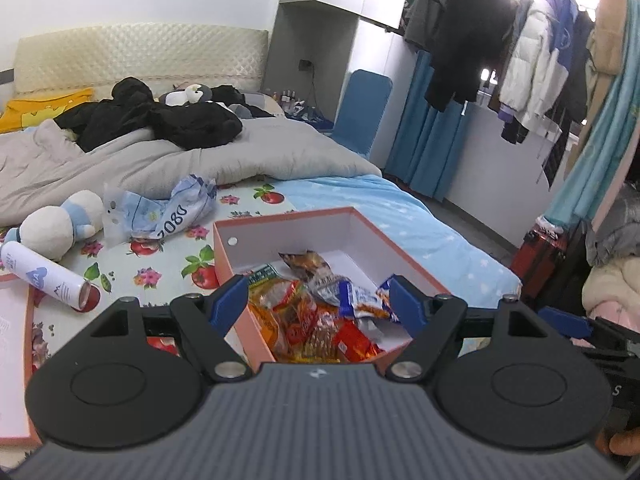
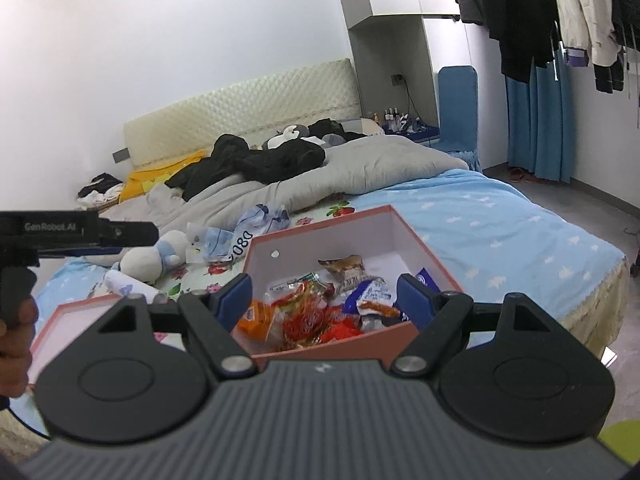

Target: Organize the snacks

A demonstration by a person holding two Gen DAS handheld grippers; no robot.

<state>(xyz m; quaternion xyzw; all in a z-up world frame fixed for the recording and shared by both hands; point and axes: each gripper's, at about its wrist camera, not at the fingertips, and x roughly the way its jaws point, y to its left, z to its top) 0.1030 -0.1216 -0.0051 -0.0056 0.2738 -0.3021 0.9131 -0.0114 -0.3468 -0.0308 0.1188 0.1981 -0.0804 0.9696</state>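
Pink cardboard box [image 1: 360,232] at twelve o'clock is approached; left gripper [image 1: 316,304] and right gripper [image 2: 324,300] are held apart, empty; crinkly snack packets [image 1: 320,320] could be scattered, or a wall crushed.

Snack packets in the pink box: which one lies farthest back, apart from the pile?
The brown-and-orange packet, alone on the white floor of the pink box; the others crowd the near corner.

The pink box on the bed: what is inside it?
The pink box holds a loose pile of snack packets, orange, red and blue-white. Its far end shows bare white bottom. Whatever lies under the pile is covered.
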